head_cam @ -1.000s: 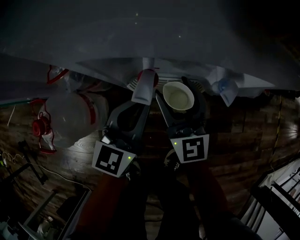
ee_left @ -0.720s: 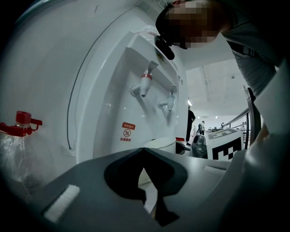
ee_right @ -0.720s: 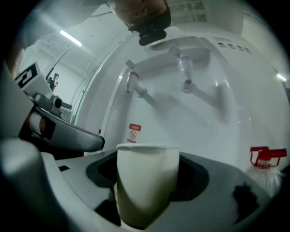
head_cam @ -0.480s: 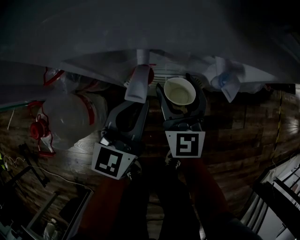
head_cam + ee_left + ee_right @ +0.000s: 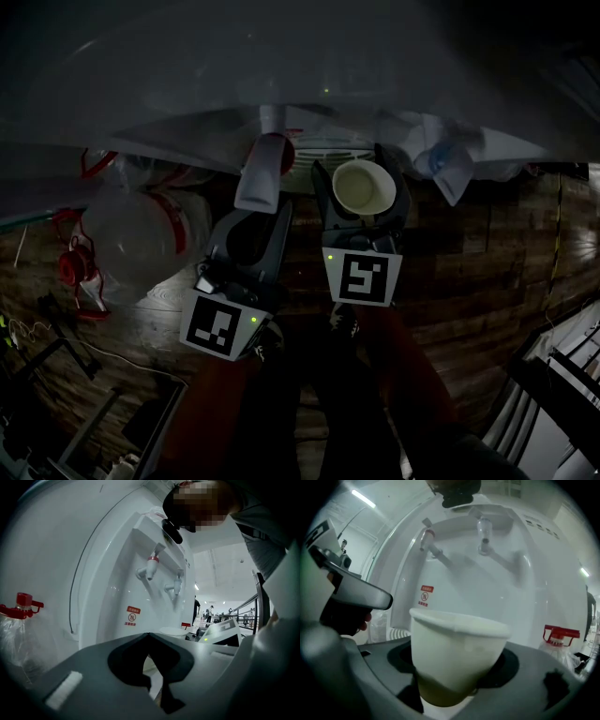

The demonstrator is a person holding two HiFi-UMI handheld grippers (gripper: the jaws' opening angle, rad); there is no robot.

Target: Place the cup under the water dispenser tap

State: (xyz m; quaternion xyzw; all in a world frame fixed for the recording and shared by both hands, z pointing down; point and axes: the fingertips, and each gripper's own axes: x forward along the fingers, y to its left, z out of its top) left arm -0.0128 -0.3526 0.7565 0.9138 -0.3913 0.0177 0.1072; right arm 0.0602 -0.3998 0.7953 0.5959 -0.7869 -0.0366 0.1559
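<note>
A white paper cup (image 5: 361, 187) stands upright between the jaws of my right gripper (image 5: 359, 178), over the dispenser's drip grille (image 5: 323, 150). The jaws are opening, and their sides still touch the cup. In the right gripper view the cup (image 5: 459, 644) fills the middle. The red tap (image 5: 426, 538) is up to the left and the blue tap (image 5: 484, 529) is above it, slightly right. My left gripper (image 5: 258, 217) is shut and empty, just below the red tap (image 5: 262, 169). In its own view the left gripper (image 5: 149, 634) points at the white dispenser front (image 5: 117, 573).
A large clear water bottle (image 5: 141, 234) with a red cap lies left of the dispenser. Another red-handled bottle (image 5: 560, 634) shows at the right. The blue tap (image 5: 448, 167) juts out right of the cup. Dark wooden floor (image 5: 487, 272) lies below, and metal rails (image 5: 562, 384) run at lower right.
My right gripper has sunk a little with the cup and levelled out, closer to the drip grille. The left gripper has stayed below the red tap.
</note>
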